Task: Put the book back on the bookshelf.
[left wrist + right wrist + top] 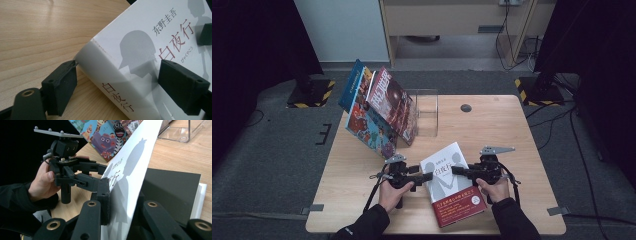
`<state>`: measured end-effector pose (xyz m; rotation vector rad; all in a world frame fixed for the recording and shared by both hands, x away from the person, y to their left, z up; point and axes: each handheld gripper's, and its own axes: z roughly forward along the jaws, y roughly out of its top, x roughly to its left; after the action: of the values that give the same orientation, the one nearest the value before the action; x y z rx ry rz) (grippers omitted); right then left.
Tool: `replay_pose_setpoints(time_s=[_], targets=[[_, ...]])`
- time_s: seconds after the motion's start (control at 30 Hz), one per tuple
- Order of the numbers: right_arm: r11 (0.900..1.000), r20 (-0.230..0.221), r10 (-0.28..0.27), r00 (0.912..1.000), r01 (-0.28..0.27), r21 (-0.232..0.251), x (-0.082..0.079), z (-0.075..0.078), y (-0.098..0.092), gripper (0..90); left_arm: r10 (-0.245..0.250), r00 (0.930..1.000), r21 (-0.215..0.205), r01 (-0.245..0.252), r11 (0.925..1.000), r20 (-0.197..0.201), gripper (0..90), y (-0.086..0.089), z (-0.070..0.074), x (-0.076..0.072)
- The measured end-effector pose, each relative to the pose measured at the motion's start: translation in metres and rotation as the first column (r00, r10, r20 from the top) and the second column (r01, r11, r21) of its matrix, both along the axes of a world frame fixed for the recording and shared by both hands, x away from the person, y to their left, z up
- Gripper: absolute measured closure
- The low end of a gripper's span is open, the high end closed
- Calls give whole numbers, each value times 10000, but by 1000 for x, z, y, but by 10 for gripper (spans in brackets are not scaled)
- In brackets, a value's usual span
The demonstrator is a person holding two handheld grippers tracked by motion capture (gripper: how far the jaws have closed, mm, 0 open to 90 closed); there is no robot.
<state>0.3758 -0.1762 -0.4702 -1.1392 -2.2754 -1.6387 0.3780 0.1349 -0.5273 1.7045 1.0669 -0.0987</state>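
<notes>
Plainly white book (452, 182) — grey silhouettes, red band.

From above, the small print on the white book (451, 182) is too tiny to read, and its red band blurs. In the left gripper view the book runs off the top, right and bottom edges. In the right gripper view the lifted cover hides the right tongs' (120, 220) far pad, and the leaning picture books (105, 137) are cut off at the top.
</notes>
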Motion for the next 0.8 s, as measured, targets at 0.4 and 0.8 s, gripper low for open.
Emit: replay_pose_setpoints(time_s=[0.4,0.8], targets=[[9999,284,83,9996,-86,107,-3,6,1,783,-108,9995,31,107,9999,285,173,2,8,0],[9979,1568,117,9876,-215,614,-10,25,-1,821,339,9906,-609,-260,9978,1323,214,8,26,-1]])
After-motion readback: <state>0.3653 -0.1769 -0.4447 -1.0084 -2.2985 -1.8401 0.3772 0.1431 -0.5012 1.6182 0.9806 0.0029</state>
